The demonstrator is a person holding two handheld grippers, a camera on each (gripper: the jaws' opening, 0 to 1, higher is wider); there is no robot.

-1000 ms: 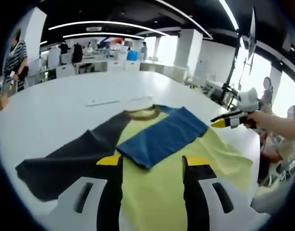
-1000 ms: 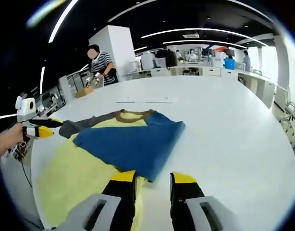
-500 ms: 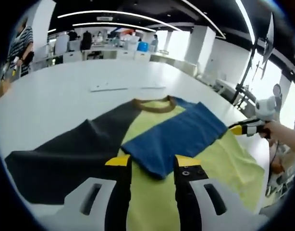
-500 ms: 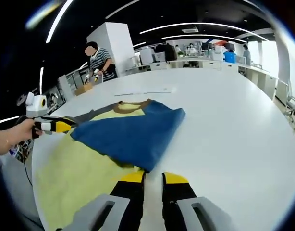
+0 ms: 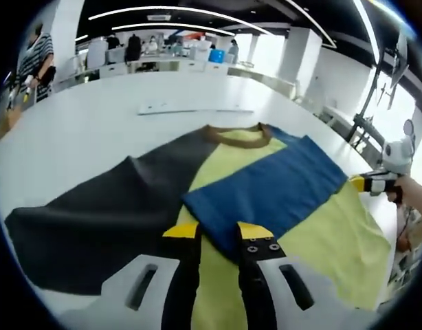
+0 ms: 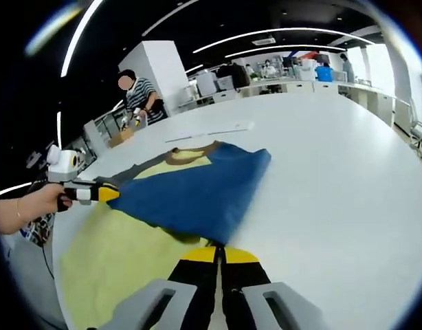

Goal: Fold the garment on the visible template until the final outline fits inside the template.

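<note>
Right gripper [image 6: 219, 256] has its yellow-tipped jaws pressed together at the near corner of the folded blue sleeve [image 6: 197, 196]; they appear pinched on the cloth edge there, though the contact itself is too small to confirm. Left gripper [image 5: 220, 234] has its jaws slightly apart, their tips over the yellow body of the garment just beside the blue sleeve's corner, holding nothing that can be seen.

The yellow short-sleeved T-shirt with a brown collar [image 5: 314, 237] lies flat near the front edge of the large round white table [image 6: 335, 172], collar [image 5: 235, 136] pointing toward the table's middle. The blue sleeve is already folded inward across the chest. The dark grey sleeve [image 5: 101, 216] is spread outward on the bare table surface, not yet folded.

Judged progress: one sleeve fold is done; the grey sleeve, and probably a lengthwise fold of the hem, remain. No template outline can be made out under the garment.

A thin pale strip [image 5: 194, 110] lies well apart beyond the collar. A person in a striped shirt [image 6: 143, 93] stands at the far edge.
</note>
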